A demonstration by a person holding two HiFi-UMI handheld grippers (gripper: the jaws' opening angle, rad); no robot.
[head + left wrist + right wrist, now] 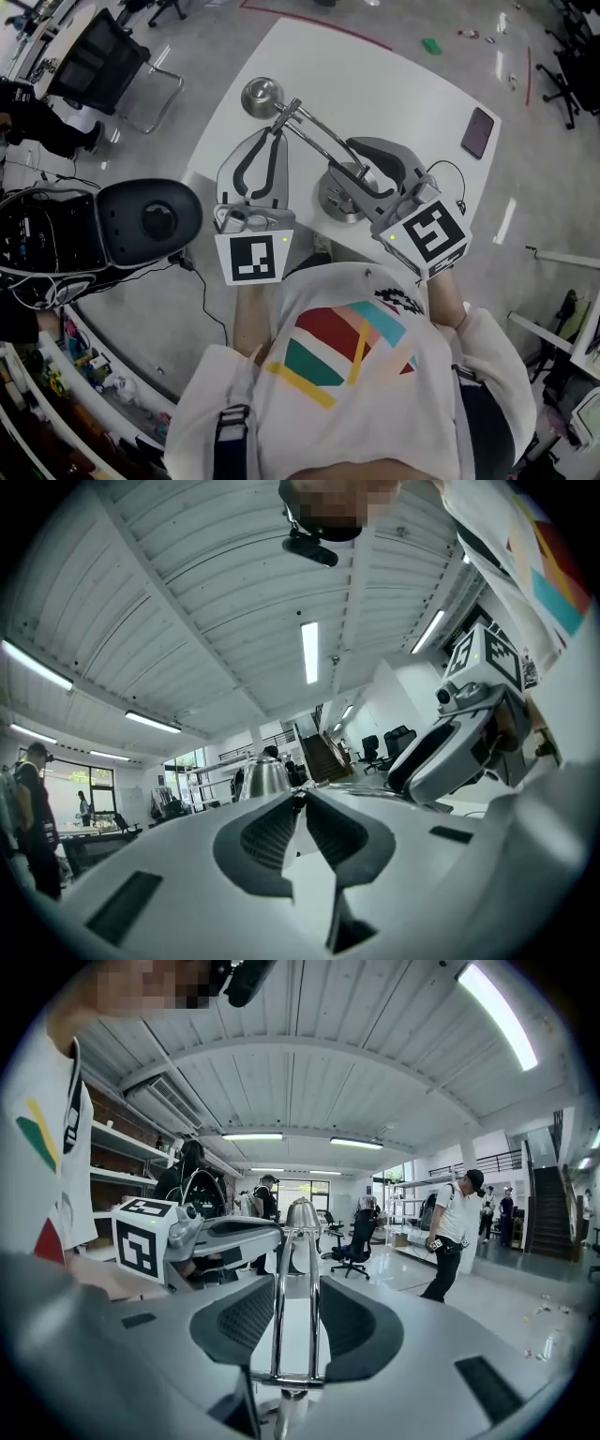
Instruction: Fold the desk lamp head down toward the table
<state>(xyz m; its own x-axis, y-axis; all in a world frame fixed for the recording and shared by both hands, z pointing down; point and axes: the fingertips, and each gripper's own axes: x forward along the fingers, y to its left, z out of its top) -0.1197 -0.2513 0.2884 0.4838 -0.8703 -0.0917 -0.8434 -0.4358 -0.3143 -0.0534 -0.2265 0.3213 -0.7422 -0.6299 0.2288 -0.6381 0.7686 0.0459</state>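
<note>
- Head view: the desk lamp (pixel 314 141) stands near the front edge of a white tabletop (pixel 375 84), its round lamp base (pixel 337 199) at the near side.
- From that base the lamp arm (pixel 314 136), a pair of chrome rods, slants away toward the far left.
- At the arm's far end sits the chrome lamp head (pixel 262 97), close to the tabletop's far left edge; its height over the surface cannot be judged.
- On the left, the left gripper (pixel 277 129) reaches up to the joint just below the lamp head.
- Its own view shows the left gripper (pixel 300 801) drawn in to a narrow V, the tips pinched on a small dark part of that joint, with the lamp head (pixel 265 776) just beyond.
- On the right, the right gripper (pixel 345 159) straddles the lower arm just above the base.
- Its own view shows the right gripper (pixel 298 1288) partly closed, both rods of the lamp arm (pixel 279 1326) held between the ribbed pads, and the lamp head (pixel 302 1215) at the rods' far end.
- A dark phone (pixel 478 132) lies flat at the far right of the tabletop, well apart from the lamp.
</note>
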